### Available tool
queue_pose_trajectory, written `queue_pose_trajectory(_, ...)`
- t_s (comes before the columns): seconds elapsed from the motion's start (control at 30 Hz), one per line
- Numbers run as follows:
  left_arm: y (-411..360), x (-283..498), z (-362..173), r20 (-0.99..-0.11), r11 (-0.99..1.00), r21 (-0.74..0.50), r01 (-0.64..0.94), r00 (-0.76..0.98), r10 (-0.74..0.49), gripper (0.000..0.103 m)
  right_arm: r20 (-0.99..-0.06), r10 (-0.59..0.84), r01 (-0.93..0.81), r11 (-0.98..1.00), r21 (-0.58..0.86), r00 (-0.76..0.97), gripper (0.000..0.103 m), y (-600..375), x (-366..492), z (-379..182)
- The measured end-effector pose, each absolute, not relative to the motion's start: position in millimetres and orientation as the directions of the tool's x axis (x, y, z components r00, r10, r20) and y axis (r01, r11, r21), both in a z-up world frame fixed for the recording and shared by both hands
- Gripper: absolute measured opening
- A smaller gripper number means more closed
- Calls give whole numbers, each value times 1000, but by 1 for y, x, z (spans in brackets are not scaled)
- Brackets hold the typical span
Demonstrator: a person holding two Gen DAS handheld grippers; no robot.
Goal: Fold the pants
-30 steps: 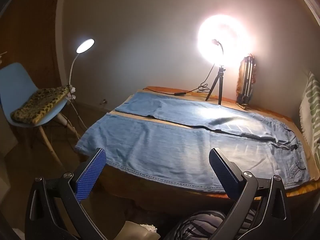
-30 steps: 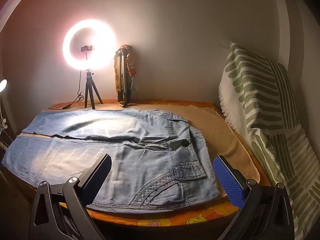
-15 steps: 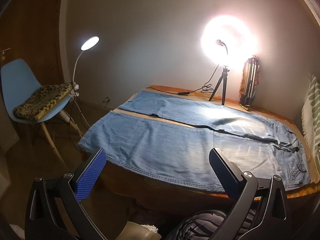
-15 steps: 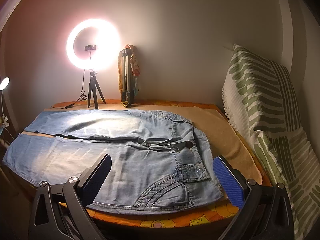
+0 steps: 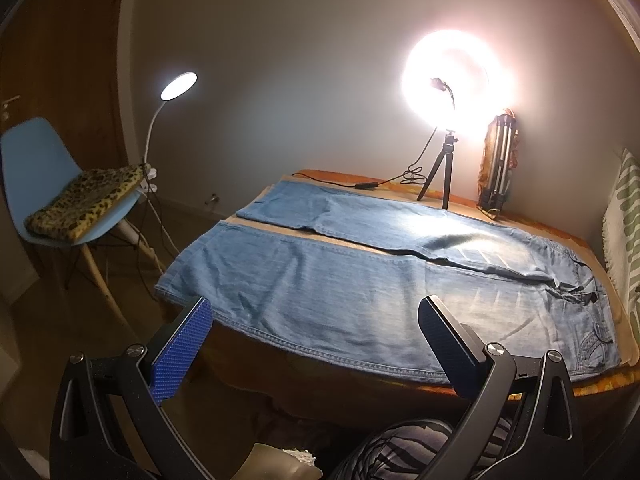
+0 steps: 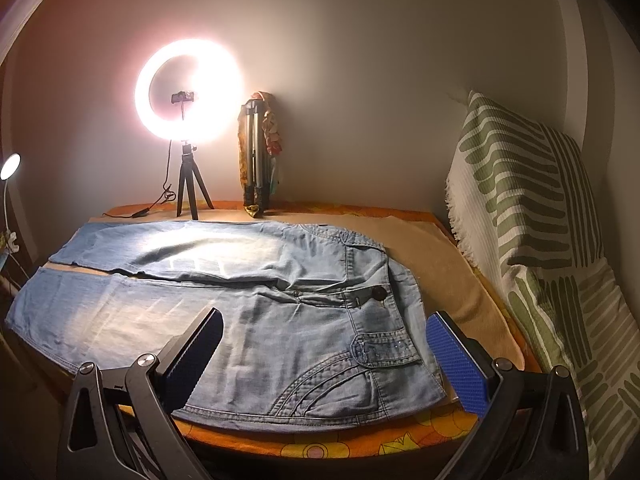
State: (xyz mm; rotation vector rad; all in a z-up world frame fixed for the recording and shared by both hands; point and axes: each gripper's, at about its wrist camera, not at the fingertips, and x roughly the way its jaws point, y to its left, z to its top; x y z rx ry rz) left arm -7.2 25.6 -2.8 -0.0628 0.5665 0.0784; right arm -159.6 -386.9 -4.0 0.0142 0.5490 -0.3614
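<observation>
Light blue jeans [image 5: 360,276] lie flat and spread out on the table, legs to the left, waist to the right. In the right wrist view the waistband and button end of the jeans [image 6: 304,312] is nearest. My left gripper [image 5: 316,344] is open and empty, held in front of the near leg's edge, apart from the cloth. My right gripper [image 6: 324,356] is open and empty, just before the table's near edge by the waist and hip pocket.
A lit ring light on a small tripod [image 5: 448,120] and a folded tripod [image 6: 256,160] stand at the table's back edge. A green-striped pillow [image 6: 540,240] leans at the right. A blue chair [image 5: 48,184] with a leopard cushion and a desk lamp [image 5: 178,86] stand at the left.
Both grippers have shifted slightly, the views sliding a little rightward. The jeans lie unchanged. Both stay open.
</observation>
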Motion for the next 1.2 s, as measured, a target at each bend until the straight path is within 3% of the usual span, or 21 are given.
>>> queue_pose_trajectory(1.2, 29, -9, -10, -552, 994, -55, -98, 832, 52, 103, -511, -324, 333, 940, -76, 796, 103, -384, -159, -3)
